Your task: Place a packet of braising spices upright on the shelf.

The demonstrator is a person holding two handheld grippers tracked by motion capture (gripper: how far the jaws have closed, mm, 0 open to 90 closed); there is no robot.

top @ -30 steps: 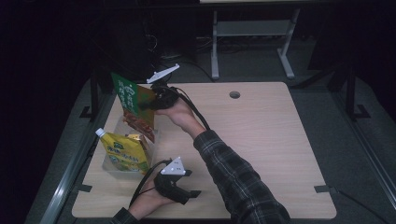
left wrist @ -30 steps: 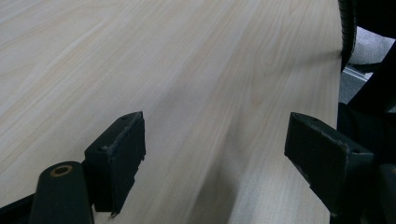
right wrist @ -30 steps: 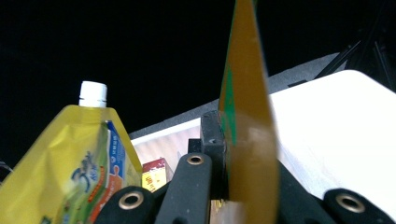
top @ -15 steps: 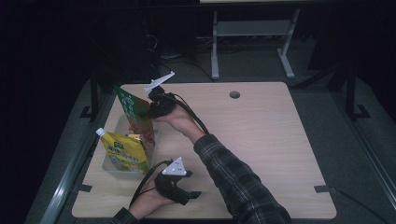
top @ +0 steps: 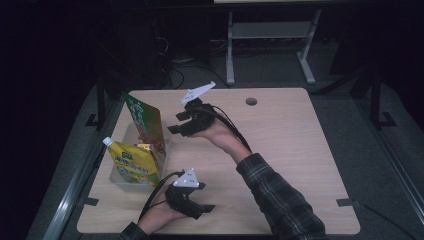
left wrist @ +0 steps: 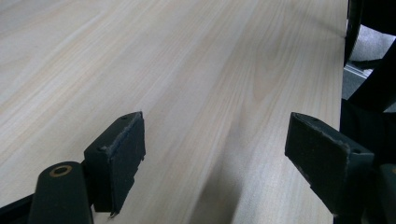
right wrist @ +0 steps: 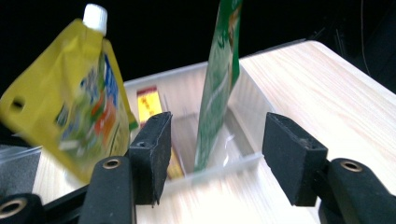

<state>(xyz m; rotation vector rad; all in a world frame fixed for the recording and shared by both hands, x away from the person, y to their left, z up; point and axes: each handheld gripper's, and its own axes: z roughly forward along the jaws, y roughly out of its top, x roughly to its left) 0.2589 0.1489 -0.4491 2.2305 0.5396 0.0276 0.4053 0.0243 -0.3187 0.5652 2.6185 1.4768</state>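
Standing two pouches, one bin

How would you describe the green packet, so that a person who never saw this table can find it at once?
Start at the wooden table and go to its left edge, where a clear plastic bin sits. Of the packs standing in it, the green packet is the flat, tall one at the far end, on its edge; the neighbouring yellow pouch has a white screw cap.

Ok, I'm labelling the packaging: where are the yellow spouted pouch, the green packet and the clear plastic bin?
yellow spouted pouch (top: 134,163): high view, printed front face.
green packet (right wrist: 219,79): right gripper view, middle of its side.
clear plastic bin (right wrist: 243,88): right gripper view, its right wall.
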